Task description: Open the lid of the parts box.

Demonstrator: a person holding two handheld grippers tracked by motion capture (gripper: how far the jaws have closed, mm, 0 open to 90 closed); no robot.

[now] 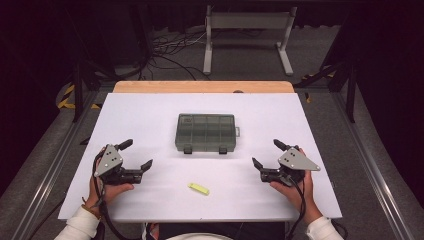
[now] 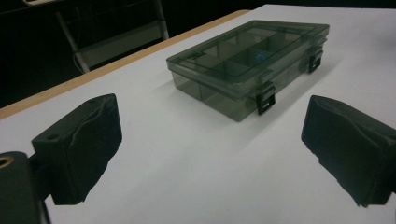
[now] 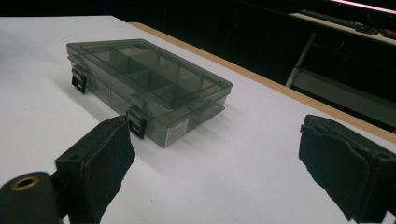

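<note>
Smoky grey translucent plastic compartment box (image 1: pixel 205 132), lid closed, two black latches facing the person, sits mid-table. Left gripper (image 1: pixel 134 155) and right gripper (image 1: pixel 266 154) flank it, jaws spread, empty. Small yellow oblong piece (image 1: pixel 198 188) lies nearer the person. Suggest approaching latches squarely, steadying box.

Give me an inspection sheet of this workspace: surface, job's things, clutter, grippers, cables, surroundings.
Surface: white table top, wooden strip along far edge.
Job's things: smoky compartment box, lid closed, two front latches; small yellow piece lying near the front.
Clutter: nothing seen.
Grippers: left gripper and right gripper both open, holding nothing, either side of the box.
Cables: one trailing from each gripper; a bundle on the floor behind.
Surroundings: grey carpet, white frame, dark room.
</note>
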